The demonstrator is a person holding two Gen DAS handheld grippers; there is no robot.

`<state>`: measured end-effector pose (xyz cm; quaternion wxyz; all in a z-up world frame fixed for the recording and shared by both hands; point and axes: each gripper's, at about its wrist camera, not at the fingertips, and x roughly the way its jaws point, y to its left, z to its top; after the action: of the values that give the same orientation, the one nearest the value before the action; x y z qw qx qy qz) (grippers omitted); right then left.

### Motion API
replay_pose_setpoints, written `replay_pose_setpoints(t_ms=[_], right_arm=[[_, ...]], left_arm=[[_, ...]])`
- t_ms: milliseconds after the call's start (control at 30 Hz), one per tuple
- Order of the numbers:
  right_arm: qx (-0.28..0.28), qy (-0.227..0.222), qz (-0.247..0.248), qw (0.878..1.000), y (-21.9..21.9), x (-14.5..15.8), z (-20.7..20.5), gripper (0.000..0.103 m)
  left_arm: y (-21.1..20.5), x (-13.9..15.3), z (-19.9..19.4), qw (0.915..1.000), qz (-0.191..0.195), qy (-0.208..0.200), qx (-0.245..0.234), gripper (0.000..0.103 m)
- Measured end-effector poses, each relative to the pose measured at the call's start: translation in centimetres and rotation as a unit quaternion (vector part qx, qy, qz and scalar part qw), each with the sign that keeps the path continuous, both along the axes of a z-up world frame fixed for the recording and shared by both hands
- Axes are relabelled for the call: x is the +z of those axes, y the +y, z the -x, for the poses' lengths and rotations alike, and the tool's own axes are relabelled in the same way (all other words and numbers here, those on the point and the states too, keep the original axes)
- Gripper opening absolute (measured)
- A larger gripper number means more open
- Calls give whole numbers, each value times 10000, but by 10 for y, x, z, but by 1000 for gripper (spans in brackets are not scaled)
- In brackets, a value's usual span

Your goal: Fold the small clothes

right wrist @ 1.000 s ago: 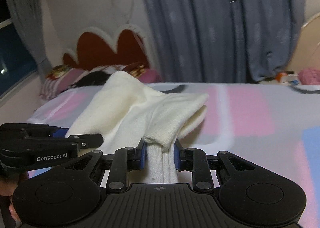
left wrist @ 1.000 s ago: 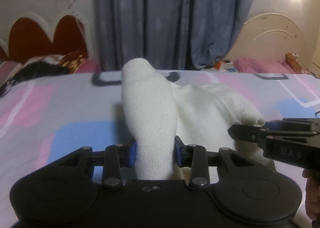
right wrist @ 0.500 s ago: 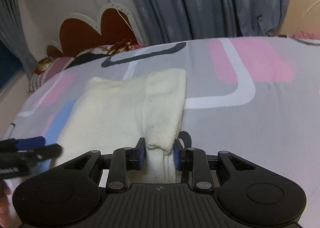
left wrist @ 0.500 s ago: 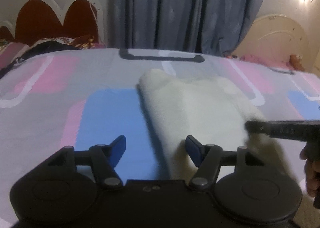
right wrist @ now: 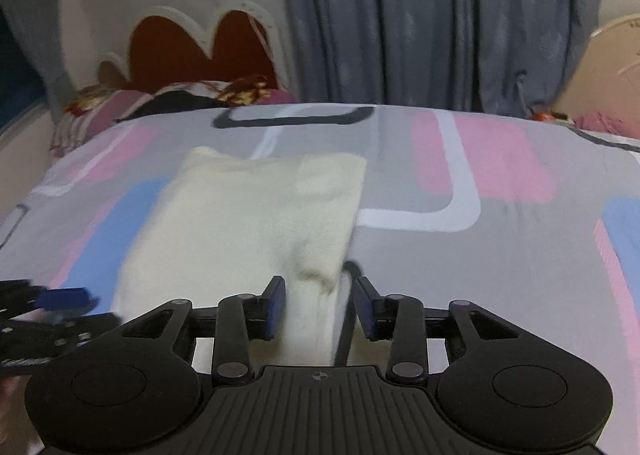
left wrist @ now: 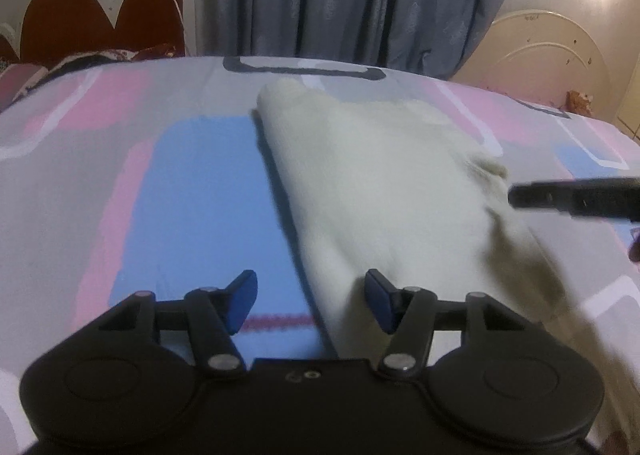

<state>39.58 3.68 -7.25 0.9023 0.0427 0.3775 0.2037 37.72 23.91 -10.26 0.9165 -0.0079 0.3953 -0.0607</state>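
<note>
Releasing: cream knit garment, lifted and pinched in both tools a second ago, now lying flat and folded on the patterned bed. Left hand-held gripper parted, easing inward, cloth edge between unpressed pads. Right hand-held gripper spreading, hem slack between. Reading as fold laid; smoothing or next fold pending.

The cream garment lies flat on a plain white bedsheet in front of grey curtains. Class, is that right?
Not quite. The garment does lie flat in front of the grey curtains, but the bedsheet is not plain white: it is grey with pink, blue and white shapes. The right wrist view shows this clearly.
</note>
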Motion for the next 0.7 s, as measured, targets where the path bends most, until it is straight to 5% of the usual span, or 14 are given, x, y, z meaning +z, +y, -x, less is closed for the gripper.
replay_pose_setpoints(t_ms=[300, 700], right_arm=[[110, 409, 480, 9980, 0, -37, 40, 38], [-71, 286, 329, 9990, -7, -14, 56, 38]], left_arm=[[-7, -5, 19, 9996, 187, 137, 145, 58], [-16, -4, 38, 9995, 280, 139, 83, 59]])
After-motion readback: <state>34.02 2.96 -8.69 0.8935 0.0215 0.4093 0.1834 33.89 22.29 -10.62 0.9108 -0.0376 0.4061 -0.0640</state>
